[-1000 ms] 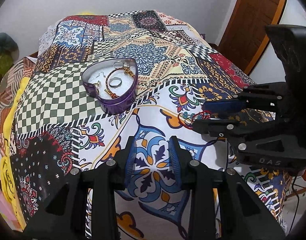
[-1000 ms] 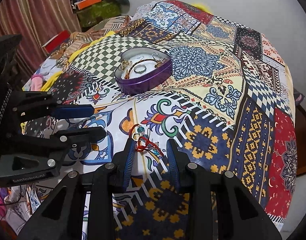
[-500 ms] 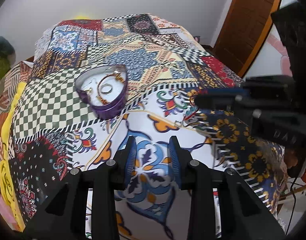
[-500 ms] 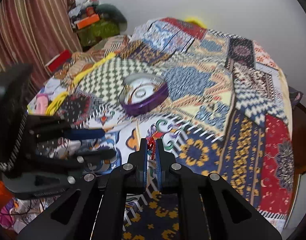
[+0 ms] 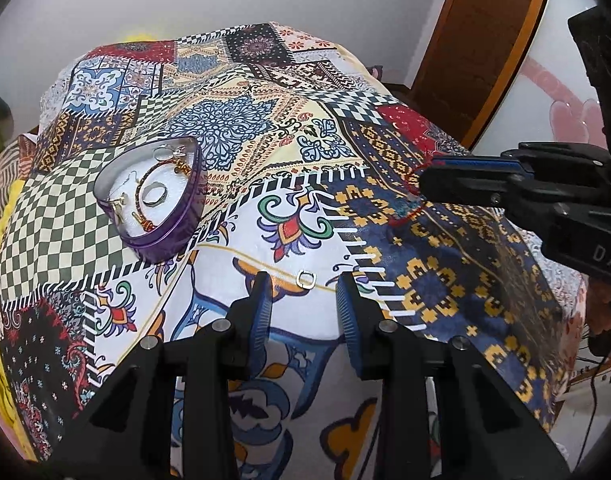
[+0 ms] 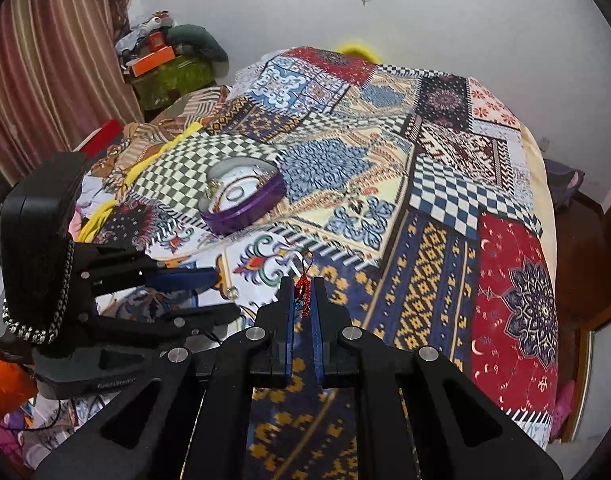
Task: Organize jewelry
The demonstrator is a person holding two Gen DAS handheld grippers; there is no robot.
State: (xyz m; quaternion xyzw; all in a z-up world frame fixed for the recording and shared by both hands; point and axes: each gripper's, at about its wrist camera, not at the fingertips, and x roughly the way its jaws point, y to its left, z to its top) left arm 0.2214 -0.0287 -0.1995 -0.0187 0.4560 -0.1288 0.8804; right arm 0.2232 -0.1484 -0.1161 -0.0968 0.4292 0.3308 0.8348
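A purple heart-shaped tin [image 5: 161,236] [image 6: 245,214] sits on the patterned bedspread and holds a bangle, a ring and earrings. My right gripper [image 6: 302,300] is shut on a red beaded bracelet [image 6: 303,294] and holds it above the bed, right of the tin; the bracelet's red cord also shows in the left wrist view [image 5: 409,204]. My left gripper [image 5: 303,308] is open and empty, low over the bedspread. A small silver ring [image 5: 306,280] lies on the cloth just ahead of its fingers.
The bedspread [image 6: 445,216] covers the whole bed and drops off at the right edge. Piled clothes and boxes [image 6: 165,60] stand at the far left by a curtain. A wooden door [image 5: 485,40] is at the right.
My right gripper closed on the red bracelet and lifted it off the bedspread. The left gripper stayed open and moved back a little; the silver ring now shows ahead of it.
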